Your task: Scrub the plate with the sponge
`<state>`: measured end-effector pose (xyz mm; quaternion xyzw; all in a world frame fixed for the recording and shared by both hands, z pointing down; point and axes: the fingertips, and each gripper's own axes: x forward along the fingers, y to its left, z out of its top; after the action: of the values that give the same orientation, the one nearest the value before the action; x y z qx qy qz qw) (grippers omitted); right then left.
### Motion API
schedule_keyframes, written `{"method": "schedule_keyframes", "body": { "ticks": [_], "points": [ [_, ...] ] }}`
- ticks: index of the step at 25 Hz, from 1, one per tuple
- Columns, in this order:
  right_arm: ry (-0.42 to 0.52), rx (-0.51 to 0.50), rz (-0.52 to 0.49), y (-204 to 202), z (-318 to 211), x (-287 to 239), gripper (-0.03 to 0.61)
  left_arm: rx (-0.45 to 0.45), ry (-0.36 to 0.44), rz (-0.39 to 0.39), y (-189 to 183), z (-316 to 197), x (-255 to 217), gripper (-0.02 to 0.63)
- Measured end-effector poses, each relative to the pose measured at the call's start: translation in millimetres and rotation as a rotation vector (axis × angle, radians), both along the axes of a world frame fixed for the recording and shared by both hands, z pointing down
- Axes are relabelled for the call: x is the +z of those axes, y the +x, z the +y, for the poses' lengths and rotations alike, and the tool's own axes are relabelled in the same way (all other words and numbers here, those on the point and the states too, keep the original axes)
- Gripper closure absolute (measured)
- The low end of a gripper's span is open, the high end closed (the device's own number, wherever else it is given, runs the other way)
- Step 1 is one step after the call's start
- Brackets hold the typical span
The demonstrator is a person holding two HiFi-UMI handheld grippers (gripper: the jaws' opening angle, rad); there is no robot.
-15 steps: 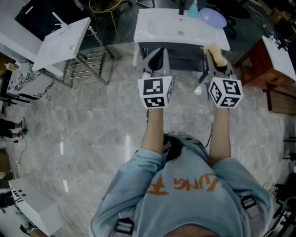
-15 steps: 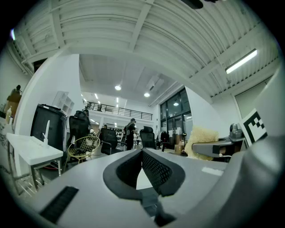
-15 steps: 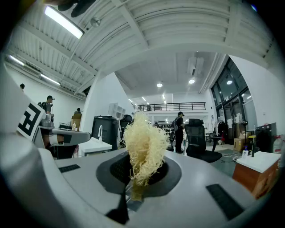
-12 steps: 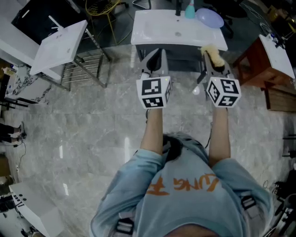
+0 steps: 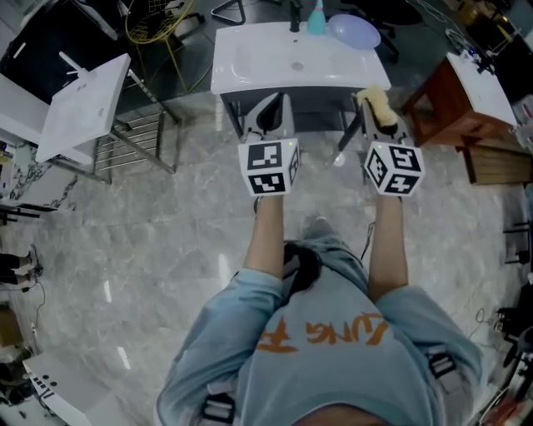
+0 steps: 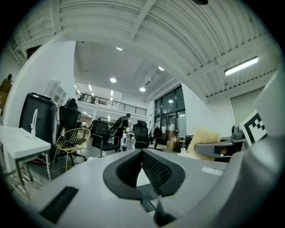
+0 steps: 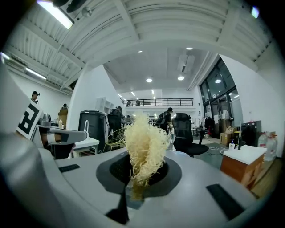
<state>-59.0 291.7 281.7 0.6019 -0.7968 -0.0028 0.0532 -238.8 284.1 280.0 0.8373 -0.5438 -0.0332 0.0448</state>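
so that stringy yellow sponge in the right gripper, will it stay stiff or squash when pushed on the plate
Probably squashes: the sponge is a loose tangle of thin fibres, pinched narrow where the right gripper holds it. Likely light, since it stands up past the jaws without drooping.

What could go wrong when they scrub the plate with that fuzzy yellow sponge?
1. The right gripper pinches only the bottom of the sponge. Most of it sticks out loose, so it may bend or slip out when pressed.
2. The plate sits at the sink's back corner, beside a bottle. The left gripper is shut and empty, so nothing steadies the plate. It might slide, or the bottle might get knocked over.
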Motion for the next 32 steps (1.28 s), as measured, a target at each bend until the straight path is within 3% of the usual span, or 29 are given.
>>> {"method": "schedule_keyframes", "body": {
  "ticks": [10, 15, 24, 28, 32],
  "points": [
    [0.005, -0.009, -0.022, 19.1, -46.6, 25.0, 0.548, 0.027, -0.032, -0.048, 26.2, -48.7, 22.2, 0.611],
    [0.023, 0.041, -0.042, 61.9, -99.2, 22.3, 0.548, 0.03, -0.05, -0.048, 53.2, -103.6, 27.9, 0.611],
    [-0.043, 0.15, -0.039, 187.2, -216.2, 46.4, 0.548, 0.126, -0.165, -0.025, 171.7, -232.9, 59.8, 0.611],
    [-0.114, 0.144, 0.031, 232.5, -273.6, 72.6, 0.548, 0.135, -0.259, 0.016, 226.9, -291.6, 83.8, 0.611],
    [-0.151, 0.15, 0.015, 277.9, -327.1, 90.5, 0.548, 0.166, -0.319, 0.01, 283.5, -339.0, 101.8, 0.611]
  ]
}}
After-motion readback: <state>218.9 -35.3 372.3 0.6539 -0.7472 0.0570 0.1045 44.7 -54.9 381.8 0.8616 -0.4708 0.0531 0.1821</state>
